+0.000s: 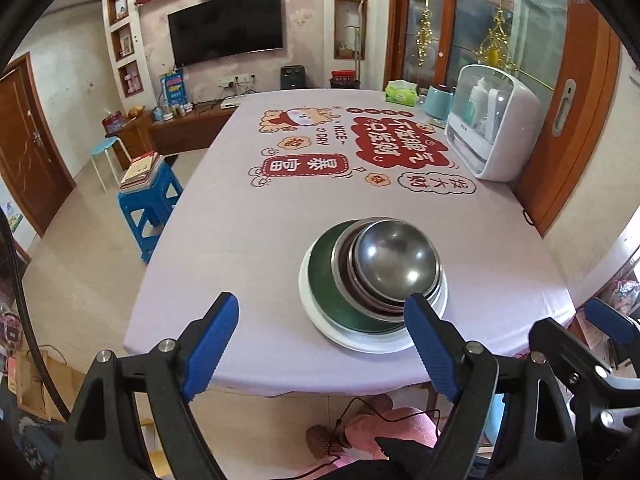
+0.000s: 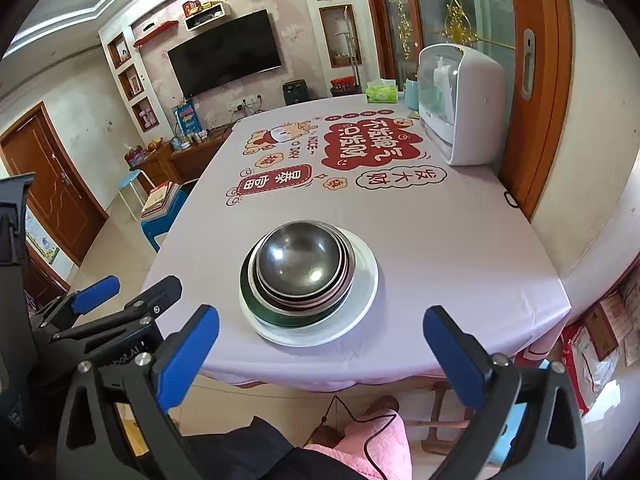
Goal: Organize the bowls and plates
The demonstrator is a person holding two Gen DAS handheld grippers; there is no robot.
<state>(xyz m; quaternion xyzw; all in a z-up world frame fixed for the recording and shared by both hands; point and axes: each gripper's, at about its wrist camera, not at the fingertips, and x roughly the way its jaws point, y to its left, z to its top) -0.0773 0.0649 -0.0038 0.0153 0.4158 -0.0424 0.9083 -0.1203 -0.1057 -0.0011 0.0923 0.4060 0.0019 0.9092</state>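
The nested stack of steel bowls (image 2: 304, 268) on a white round plate (image 2: 360, 300) sat mid-frame. Both the left gripper (image 1: 320, 344) and right gripper (image 2: 320, 356) gaped wide, empty, short of it. The left looked nearer.

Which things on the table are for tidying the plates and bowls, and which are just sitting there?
For the job:
- steel bowl, on top of the stack
- green plate under the bowls
- white plate at the bottom
- left gripper and right gripper, both open and empty

Just sitting there:
- tissue box
- blue kettle
- white cabinet
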